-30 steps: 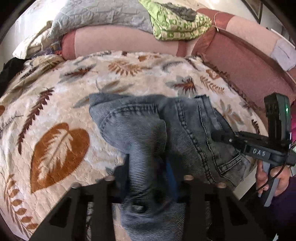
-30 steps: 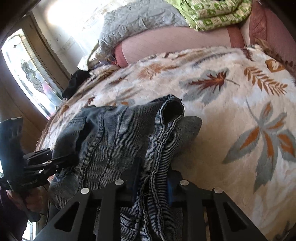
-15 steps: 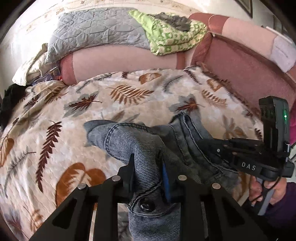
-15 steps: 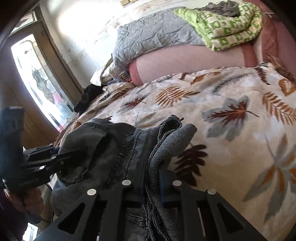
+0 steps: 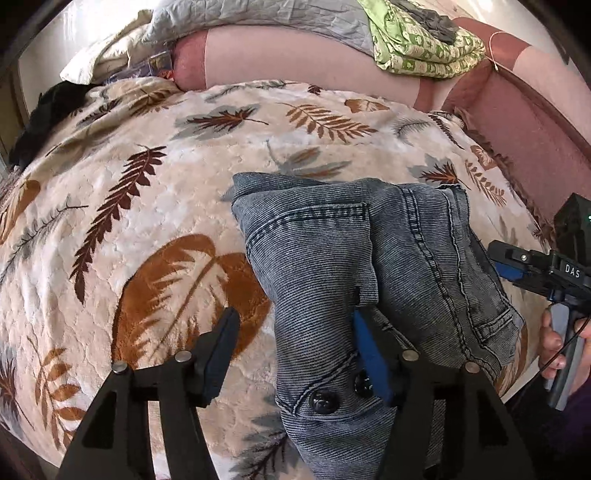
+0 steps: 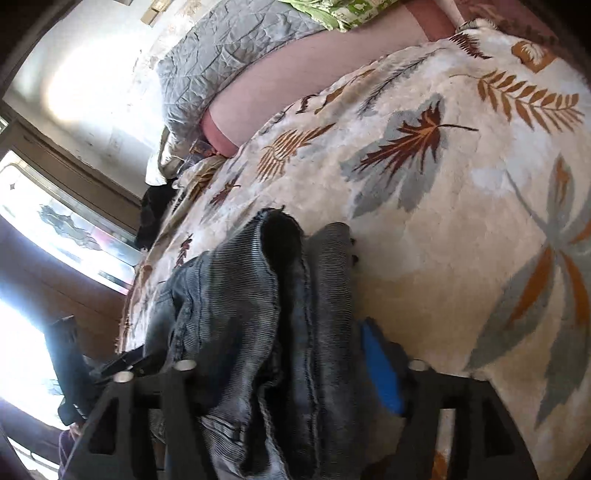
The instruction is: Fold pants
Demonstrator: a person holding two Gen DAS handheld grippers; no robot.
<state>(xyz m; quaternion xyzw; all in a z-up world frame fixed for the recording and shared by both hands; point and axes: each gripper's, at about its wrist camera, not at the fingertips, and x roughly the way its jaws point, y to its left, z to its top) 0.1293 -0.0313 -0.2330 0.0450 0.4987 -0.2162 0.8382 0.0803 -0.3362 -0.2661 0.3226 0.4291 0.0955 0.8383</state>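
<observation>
Left wrist view: folded denim pants point(image 5: 369, 266) lie centre-right on the leaf-print blanket point(image 5: 147, 221), waistband buttons at bottom, long axis running bottom to upper centre. Left claw point(image 5: 291, 354) is opening, cloth between the jaws, released. Soft, fairly heavy denim; best gripped at thick seams.

Right wrist view: pants point(image 6: 258, 332) occupy lower centre; right claw point(image 6: 280, 373) is likewise opening around the folded edge.

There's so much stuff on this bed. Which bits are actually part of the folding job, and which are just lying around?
Part of the job:
- grey jeans, folded in a bundle
- left gripper, jaws opening, jeans between them
- right gripper, jaws opening, jeans between them

Just lying about:
- leaf-patterned blanket under the jeans
- green patterned cloth
- grey quilt
- black garment
</observation>
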